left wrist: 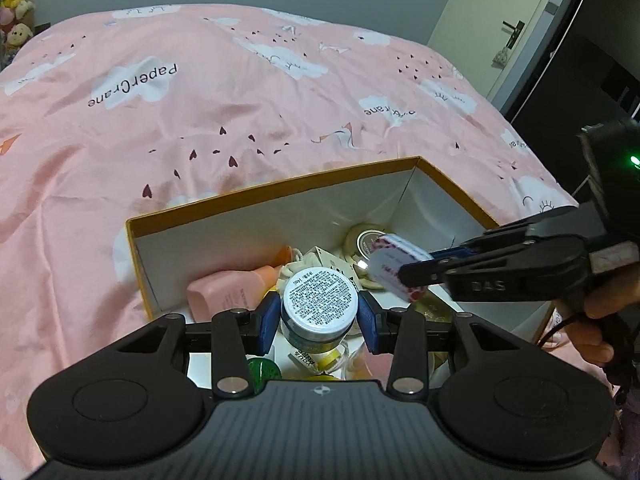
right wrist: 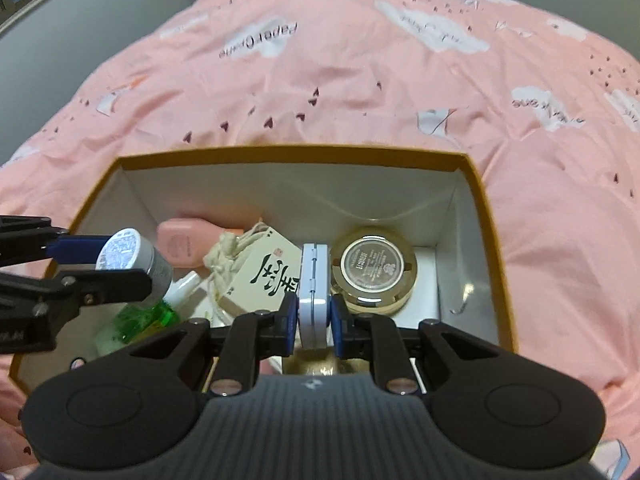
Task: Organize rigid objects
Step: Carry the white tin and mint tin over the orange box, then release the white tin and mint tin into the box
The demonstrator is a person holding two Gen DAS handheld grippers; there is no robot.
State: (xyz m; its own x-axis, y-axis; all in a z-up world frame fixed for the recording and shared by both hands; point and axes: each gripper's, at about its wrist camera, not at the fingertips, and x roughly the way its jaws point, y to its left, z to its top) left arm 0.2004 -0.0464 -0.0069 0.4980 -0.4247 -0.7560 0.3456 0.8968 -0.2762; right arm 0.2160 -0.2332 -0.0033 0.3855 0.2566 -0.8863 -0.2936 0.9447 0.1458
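An open cardboard box (left wrist: 256,192) (right wrist: 288,157) with white inner walls sits on the pink bedspread. My left gripper (left wrist: 319,320) is shut on a small round jar (left wrist: 319,304) with a white label, held above the box's left part; it also shows in the right wrist view (right wrist: 128,256). My right gripper (right wrist: 314,316) is shut on a flat white compact case (right wrist: 314,292), held on edge over the box's middle; in the left wrist view the case (left wrist: 394,264) shows a red pattern. Inside lie a pink bottle (right wrist: 184,236), a gold-rimmed jar (right wrist: 374,266) and a green bottle (right wrist: 144,316).
A cream box with black calligraphy (right wrist: 272,272) and a cloth drawstring pouch (right wrist: 226,252) lie in the box's middle. The pink bedspread (left wrist: 200,120) stretches all around the box. A door (left wrist: 492,20) stands at the back right.
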